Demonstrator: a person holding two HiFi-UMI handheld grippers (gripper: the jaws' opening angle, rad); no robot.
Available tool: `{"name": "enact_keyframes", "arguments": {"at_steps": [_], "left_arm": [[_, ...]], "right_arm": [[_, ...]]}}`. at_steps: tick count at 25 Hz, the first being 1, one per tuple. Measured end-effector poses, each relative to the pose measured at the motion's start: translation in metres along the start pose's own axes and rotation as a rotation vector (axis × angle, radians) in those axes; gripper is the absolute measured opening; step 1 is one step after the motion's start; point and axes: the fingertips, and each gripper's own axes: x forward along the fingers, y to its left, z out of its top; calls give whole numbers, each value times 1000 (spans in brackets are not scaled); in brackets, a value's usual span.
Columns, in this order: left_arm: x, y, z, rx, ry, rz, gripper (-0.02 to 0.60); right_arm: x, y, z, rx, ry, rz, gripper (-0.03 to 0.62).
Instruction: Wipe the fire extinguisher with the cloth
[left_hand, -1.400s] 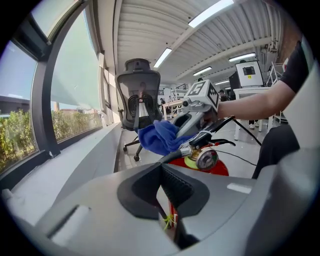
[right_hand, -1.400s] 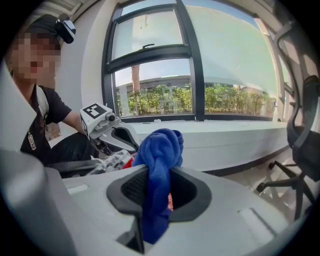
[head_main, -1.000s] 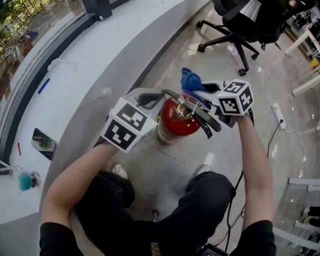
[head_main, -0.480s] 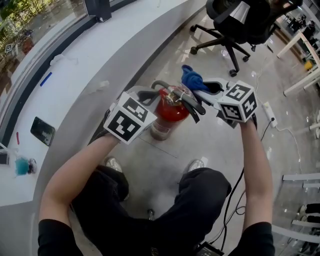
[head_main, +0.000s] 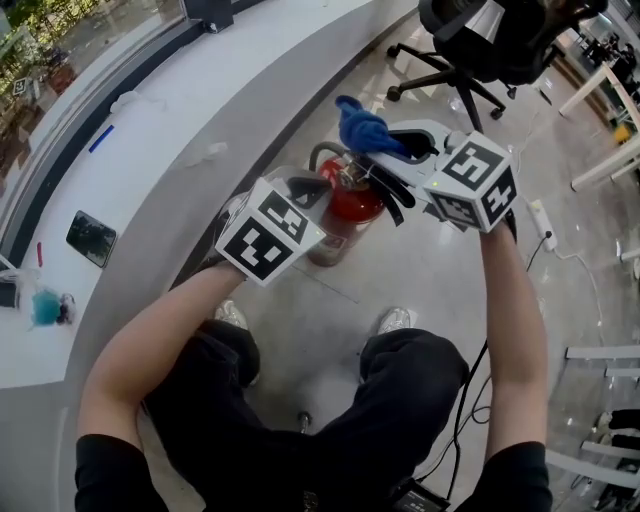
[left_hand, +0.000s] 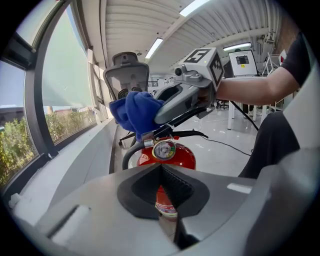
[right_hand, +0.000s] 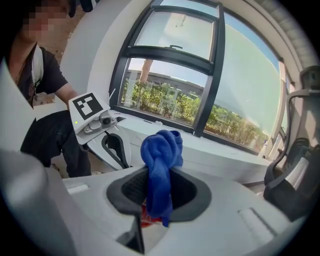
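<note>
R claw (right_hand: 159, 176) pinches the blue cloth (right_hand: 161, 150), which is bunched up above the jaws and hangs just over the top of the fire extinguisher (head_main: 345, 205). L claw (left_hand: 161, 172) is closed w/ nothing in it, near the red side; its cube hides part of it. Fire extinguisher stands on the floor (head_main: 420, 270) by the curved white table (head_main: 150, 130). Phone (head_main: 91, 238) lies on the table. Office chair (head_main: 470, 45) & power strip (head_main: 537, 222) are well apart.

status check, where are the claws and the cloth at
Right claw shut on blue cloth, up over the fire extinguisher top. Left claw shut, empty, just short of it. Cloth contact unclear.
</note>
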Motion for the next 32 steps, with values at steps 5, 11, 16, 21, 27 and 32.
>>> {"name": "enact_keyframes", "arguments": {"at_steps": [5, 11, 16, 21, 27, 32], "left_arm": [[1, 7, -5, -18, -1, -2, 5], [10, 25, -12, -32, 0, -18, 6], [18, 38, -13, -54, -2, -18, 5], [17, 37, -14, -45, 3, -13, 6], [7, 20, -16, -34, 23, -5, 6], [0, 3, -18, -40, 38, -9, 6]], "right_arm": [[33, -18, -19, 91, 64, 76, 89], [50, -35, -66, 257, 96, 147, 89], [56, -45, -106, 398, 89, 114, 89], [43, -42, -142, 486, 96, 45, 89], [14, -11, -155, 494, 131, 10, 87], [-7, 23, -160, 463, 191, 15, 87]]}}
